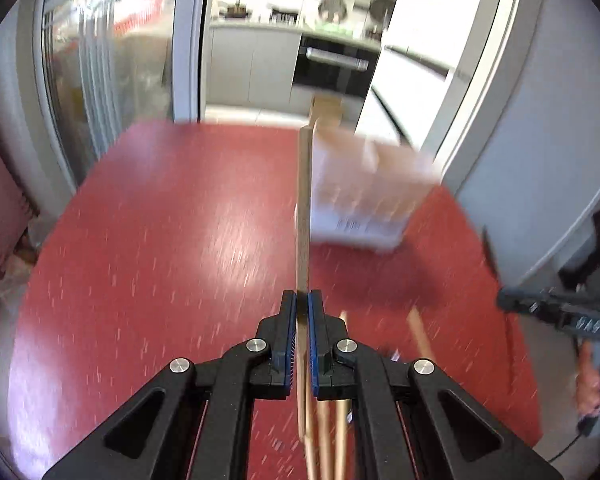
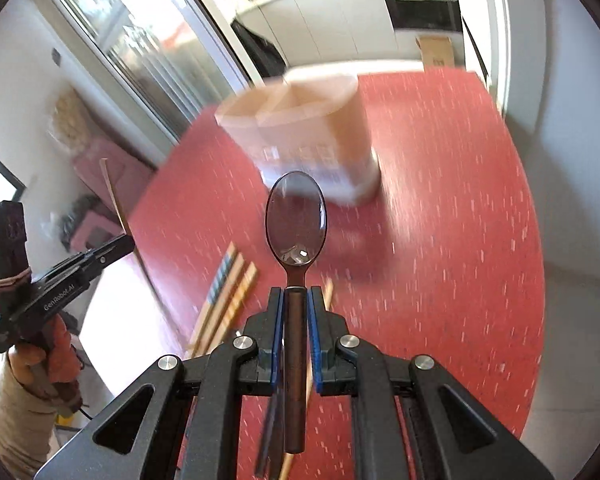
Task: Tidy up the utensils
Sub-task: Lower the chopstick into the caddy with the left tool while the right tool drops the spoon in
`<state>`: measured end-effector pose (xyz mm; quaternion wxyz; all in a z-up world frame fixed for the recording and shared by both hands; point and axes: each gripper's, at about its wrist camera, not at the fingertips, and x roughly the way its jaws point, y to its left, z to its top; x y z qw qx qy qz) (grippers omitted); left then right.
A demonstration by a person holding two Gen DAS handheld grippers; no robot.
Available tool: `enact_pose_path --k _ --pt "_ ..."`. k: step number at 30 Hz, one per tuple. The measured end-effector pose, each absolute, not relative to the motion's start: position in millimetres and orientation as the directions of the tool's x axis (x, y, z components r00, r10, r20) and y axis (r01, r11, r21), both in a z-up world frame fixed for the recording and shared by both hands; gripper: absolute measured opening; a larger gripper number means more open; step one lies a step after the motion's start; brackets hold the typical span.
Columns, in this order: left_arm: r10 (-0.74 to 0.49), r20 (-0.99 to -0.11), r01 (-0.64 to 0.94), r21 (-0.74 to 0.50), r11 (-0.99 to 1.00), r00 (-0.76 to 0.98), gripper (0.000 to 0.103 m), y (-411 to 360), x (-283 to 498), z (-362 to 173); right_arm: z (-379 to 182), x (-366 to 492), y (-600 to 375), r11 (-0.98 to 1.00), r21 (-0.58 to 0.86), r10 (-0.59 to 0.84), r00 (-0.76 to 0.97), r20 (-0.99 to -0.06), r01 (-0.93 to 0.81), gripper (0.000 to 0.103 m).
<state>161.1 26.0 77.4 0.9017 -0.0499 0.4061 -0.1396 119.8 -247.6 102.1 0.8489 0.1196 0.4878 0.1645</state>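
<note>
Both grippers clamped on utensils above the red table (image 1: 160, 220).

Left gripper (image 1: 302, 300): jaws pinched on a single wooden chopstick (image 1: 304, 208) that runs straight ahead of the pads. Right gripper (image 2: 296, 296): jaws closed on the dark handle of a spoon (image 2: 296, 220), bowl forward. Blurred pale utensil holder (image 2: 300, 120) stands beyond the spoon; more chopsticks (image 2: 228, 300) lie on the table just left of the right gripper.

Left gripper (image 1: 302, 300) points downward, jaws clamped on a chopstick (image 1: 304, 208). Right gripper (image 2: 297, 296) points downward too, jaws clamped on a spoon (image 2: 295, 220). A hand (image 2: 56, 354) grips the left gripper's handle.
</note>
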Motion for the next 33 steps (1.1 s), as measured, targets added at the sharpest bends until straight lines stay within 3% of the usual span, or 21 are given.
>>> enact_pose_path --k 6,16,22,33 --pt "-0.336 -0.601 0.247 -0.228 0.942 0.725 0.034 10.7 208.9 138.2 138.6 161.0 -243.6 0.913 0.36 0.403 0.563 -0.722 -0.191 0.013" --pt "-0.353 -0.495 0.28 -0.217 0.935 0.794 0.034 -5.5 287.2 191.2 178.4 245.7 -233.3 0.905 0.356 0.413 0.68 -0.606 -0.233 0.013" --pt "-0.354 -0.498 0.279 -0.222 0.934 0.791 0.034 -14.9 322.8 188.9 172.2 290.0 -218.9 0.923 0.307 0.375 0.734 -0.567 -0.234 0.013" --pt "-0.298 -0.585 0.266 -0.143 0.953 0.754 0.034 -35.8 340.2 120.3 114.5 303.5 -186.4 0.953 0.146 0.302 0.778 -0.551 -0.266 0.013"
